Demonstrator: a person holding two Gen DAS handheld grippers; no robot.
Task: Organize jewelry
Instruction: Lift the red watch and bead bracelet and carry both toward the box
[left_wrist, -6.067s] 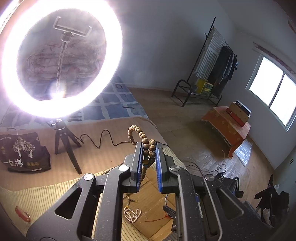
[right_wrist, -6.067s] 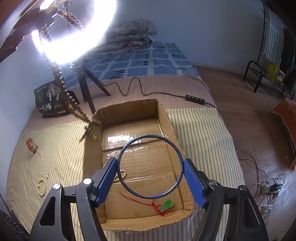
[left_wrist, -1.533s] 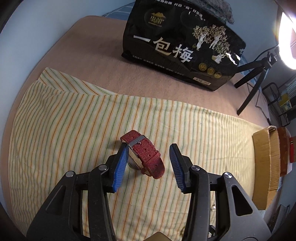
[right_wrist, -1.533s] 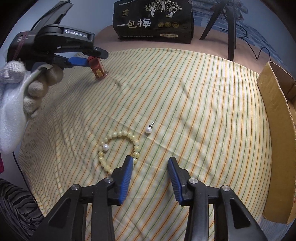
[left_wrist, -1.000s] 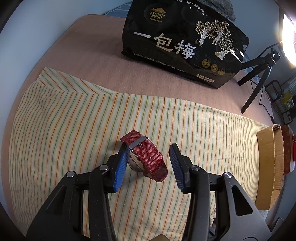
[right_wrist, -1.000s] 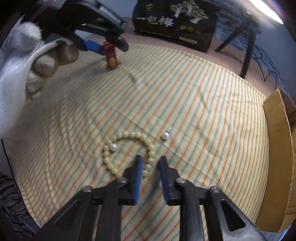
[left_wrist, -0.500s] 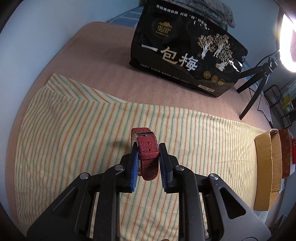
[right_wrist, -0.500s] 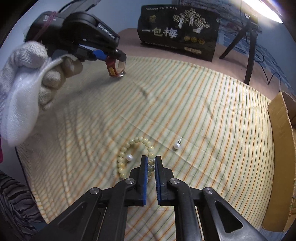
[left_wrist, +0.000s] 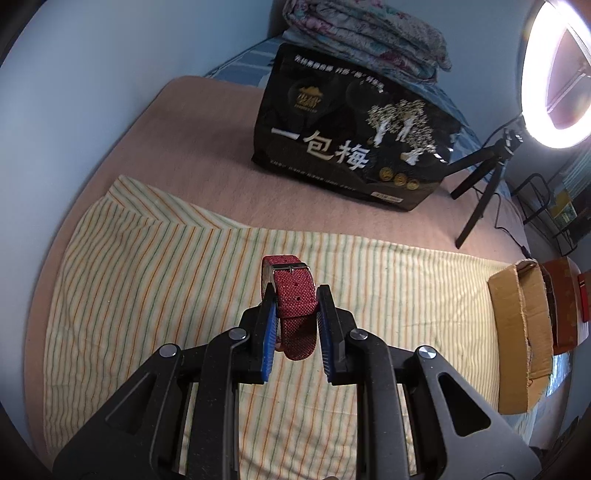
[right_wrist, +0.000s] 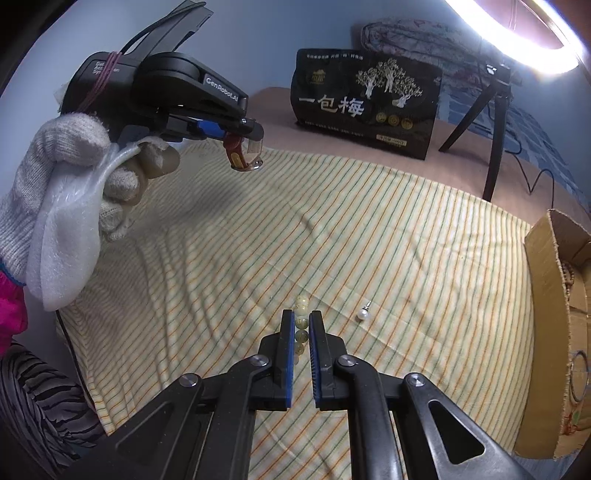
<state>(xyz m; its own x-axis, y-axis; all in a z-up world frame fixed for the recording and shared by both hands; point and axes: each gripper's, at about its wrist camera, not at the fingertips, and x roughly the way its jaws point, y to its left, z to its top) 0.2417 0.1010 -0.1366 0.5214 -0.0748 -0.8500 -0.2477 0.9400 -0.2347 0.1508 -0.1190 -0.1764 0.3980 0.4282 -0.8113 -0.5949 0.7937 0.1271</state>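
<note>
The watch (left_wrist: 295, 306) shows only its red strap in the left wrist view; the blue pads (left_wrist: 268, 332) cover its sides and the face is hidden. In the right wrist view it is small and its face cannot be read. Most of the bead bracelet (right_wrist: 301, 325) is hidden between the right gripper's (right_wrist: 301, 326) pads; only a few beads peek out. The box (right_wrist: 546, 332) is cut off at the right edge, so what lies inside is hard to tell. The ring light (left_wrist: 554, 74) runs off the picture's edge. The small print on the black bag (left_wrist: 354, 136) is too tiny to read
</note>
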